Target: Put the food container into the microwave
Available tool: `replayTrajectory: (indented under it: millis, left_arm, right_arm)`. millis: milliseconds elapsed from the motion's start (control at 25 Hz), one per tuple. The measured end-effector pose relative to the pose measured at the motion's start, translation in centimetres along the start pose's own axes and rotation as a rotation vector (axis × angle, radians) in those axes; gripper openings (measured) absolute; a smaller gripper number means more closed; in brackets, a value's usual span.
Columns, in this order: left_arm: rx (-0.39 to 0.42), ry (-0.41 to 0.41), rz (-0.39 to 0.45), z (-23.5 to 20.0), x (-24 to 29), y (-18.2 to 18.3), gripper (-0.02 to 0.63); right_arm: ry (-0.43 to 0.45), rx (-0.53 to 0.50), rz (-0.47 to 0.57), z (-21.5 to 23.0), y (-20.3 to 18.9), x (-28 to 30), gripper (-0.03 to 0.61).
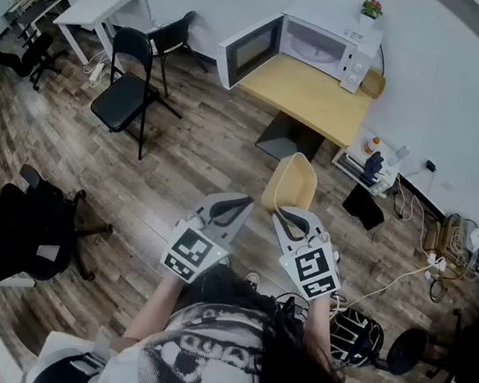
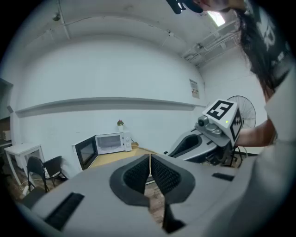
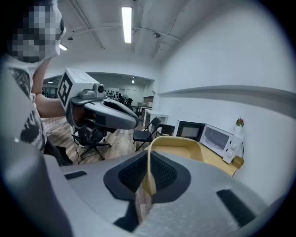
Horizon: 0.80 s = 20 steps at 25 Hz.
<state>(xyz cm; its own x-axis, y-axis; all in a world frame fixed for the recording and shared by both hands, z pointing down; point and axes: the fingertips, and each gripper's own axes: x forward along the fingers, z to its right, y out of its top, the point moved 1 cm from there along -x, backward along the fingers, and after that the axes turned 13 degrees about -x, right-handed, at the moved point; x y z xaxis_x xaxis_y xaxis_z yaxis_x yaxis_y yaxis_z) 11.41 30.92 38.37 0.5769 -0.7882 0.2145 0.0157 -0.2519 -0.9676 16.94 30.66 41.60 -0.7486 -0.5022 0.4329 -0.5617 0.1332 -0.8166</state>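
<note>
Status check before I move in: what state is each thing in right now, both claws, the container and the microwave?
left claw: shut, nothing between its jaws.
right claw: shut on the container's rim.
food container: held in the air above the floor, looks empty.
microwave: standing on the wooden table.
microwave door: swung wide open.

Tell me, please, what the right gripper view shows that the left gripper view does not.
Only the right gripper view shows the food container, its rim pinched in the right gripper's jaws. Only the left gripper view shows the left gripper's jaws shut on nothing, and a standing fan. Both show the microwave, door open, on the wooden table.
</note>
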Motion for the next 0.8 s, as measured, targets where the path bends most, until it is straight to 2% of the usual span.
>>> replayTrajectory:
  millis: [560, 800]
  left_arm:
    - [0.011, 0.017, -0.025, 3.7, 1.9, -1.1, 0.008]
    - [0.015, 0.031, -0.046, 2.6, 2.8, -1.3, 0.008]
  right_arm:
    - [0.000, 0.066, 0.030, 0.3, -3.3, -3.2, 0.026]
    - [0.014, 0.092, 0.031, 0.9, -4.3, -2.1, 0.026]
